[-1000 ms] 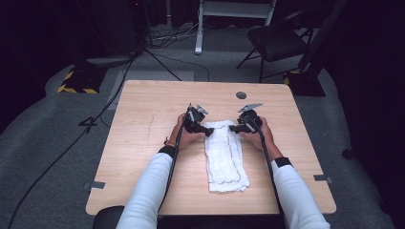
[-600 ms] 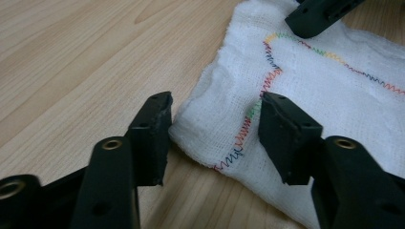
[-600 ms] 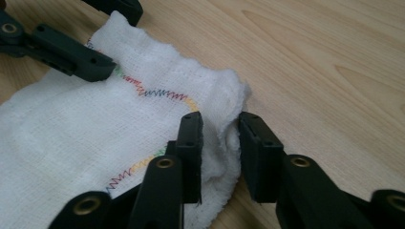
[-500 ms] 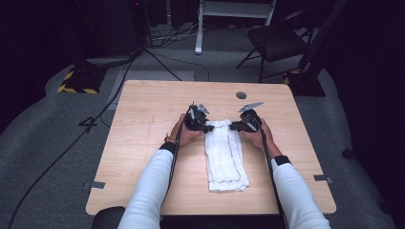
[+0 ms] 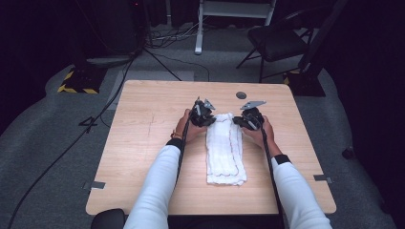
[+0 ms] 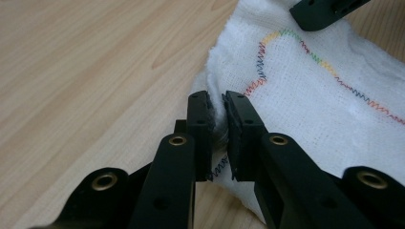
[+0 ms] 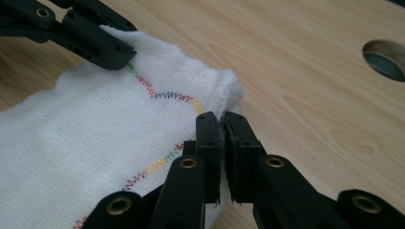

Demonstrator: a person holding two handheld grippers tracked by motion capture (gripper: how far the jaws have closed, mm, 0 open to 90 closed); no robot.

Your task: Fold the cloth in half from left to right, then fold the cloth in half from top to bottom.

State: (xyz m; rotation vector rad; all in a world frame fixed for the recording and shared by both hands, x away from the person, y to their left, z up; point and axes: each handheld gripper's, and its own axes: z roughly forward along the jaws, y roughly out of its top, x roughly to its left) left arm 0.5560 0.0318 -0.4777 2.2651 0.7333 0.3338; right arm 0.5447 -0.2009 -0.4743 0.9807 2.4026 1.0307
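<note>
My left tongs and right tongs, just closing, pinch the cloth's far corners; I should lift both evenly off the tabletop

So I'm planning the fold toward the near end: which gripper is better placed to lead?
Neither clearly: left gripper and right gripper have both just closed on the white cloth's far corners, so probably both together.

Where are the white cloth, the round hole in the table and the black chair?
Cloth [image 5: 224, 152], high view, middle of its folded top.
Hole [image 5: 241, 95], high view, centre of the round grey opening in the tabletop.
Chair [image 5: 272, 42], high view, its dark seat.
</note>
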